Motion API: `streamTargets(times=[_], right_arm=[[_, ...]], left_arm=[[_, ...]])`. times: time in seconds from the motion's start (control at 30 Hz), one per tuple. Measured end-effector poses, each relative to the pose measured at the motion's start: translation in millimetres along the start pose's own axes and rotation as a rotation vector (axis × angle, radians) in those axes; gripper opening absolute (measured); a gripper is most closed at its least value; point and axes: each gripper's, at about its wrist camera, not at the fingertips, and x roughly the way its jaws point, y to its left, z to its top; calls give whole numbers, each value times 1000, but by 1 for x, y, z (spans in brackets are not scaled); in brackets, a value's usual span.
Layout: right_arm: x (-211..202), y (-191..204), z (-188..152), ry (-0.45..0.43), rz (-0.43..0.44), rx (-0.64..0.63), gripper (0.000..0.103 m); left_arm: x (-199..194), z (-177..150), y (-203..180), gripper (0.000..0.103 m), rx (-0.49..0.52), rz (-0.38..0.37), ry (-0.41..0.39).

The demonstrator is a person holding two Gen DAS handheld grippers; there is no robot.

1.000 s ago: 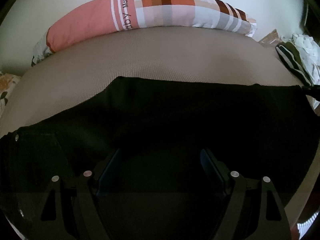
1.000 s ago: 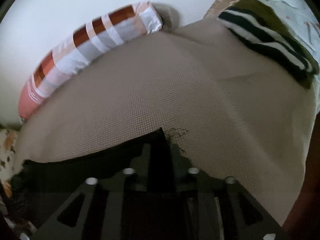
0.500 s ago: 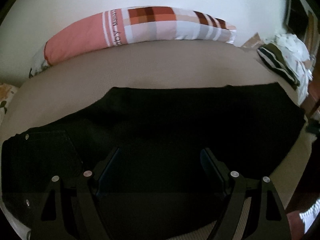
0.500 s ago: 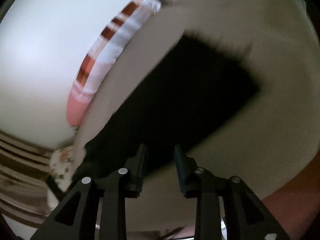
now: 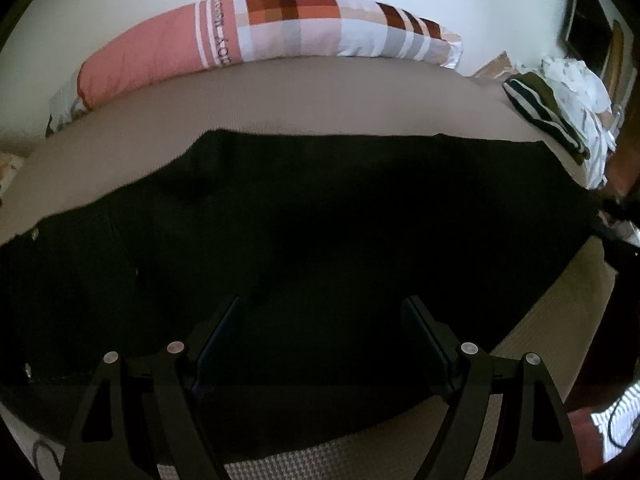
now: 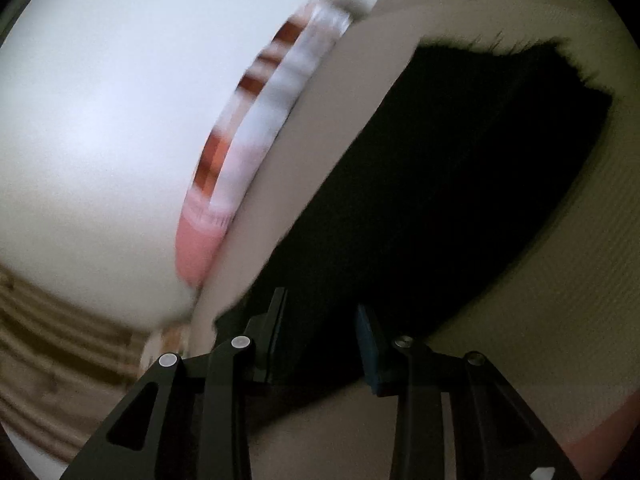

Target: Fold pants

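Black pants (image 5: 320, 208) flat | left gripper (image 5: 326, 344) angled down, jaws wide

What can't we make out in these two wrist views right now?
- Pants, left wrist view: folds and seams lost in underexposed black; left end cut off by the frame edge.
- Pillow, right wrist view: smeared by motion blur, pattern unclear.
- Right gripper: its jaws have just been opening; contact with the pants is untellable, dark on dark.

Black pants (image 5: 320, 216) lie flat, spread lengthwise across the beige bed.
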Motion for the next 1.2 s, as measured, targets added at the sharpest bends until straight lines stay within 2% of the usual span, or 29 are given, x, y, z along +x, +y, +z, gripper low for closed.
streamTargets(times=[0.23, 0.33, 0.43, 0.5, 0.53, 0.6, 0.7, 0.83, 0.97, 1.03, 1.1, 1.13, 1.2], right_arm=[[-28, -43, 40, -141, -143, 102, 32], [-46, -66, 53, -188, -159, 167, 31], [-60, -80, 62, -206, -170, 193, 31], [-63, -85, 67, -203, -185, 194, 27], [-64, -86, 69, -197, -189, 194, 22], [-63, -83, 73, -185, -216, 167, 7], [-63, -78, 76, -158, -291, 109, 4], [-55, -70, 77, -162, -433, 8, 2], [-54, -66, 75, -168, -485, -42, 1], [-54, -63, 77, -150, -499, -57, 5], [-58, -57, 80, -151, -536, -59, 24], [-61, -53, 83, -164, -574, -63, 40], [-67, -40, 87, -193, -636, -108, 43]], left_arm=[[0, -1, 7, 81, -32, -6, 10], [0, -2, 9, 81, -38, -8, 12], [0, -2, 8, 81, -34, -6, 12], [-1, -1, 8, 81, -33, -6, 12], [-1, -1, 9, 81, -33, -5, 13], [-2, 0, 8, 81, -30, -2, 12], [-1, 2, 7, 81, -28, 0, 12], [4, 5, 5, 81, -20, 4, 15], [9, 7, 3, 81, 10, 26, 17], [10, 8, 4, 81, 15, 24, 19], [10, 11, 6, 81, 20, 13, 23], [7, 14, 10, 81, 10, 2, 17], [-2, 18, 21, 81, -19, -14, -21]])
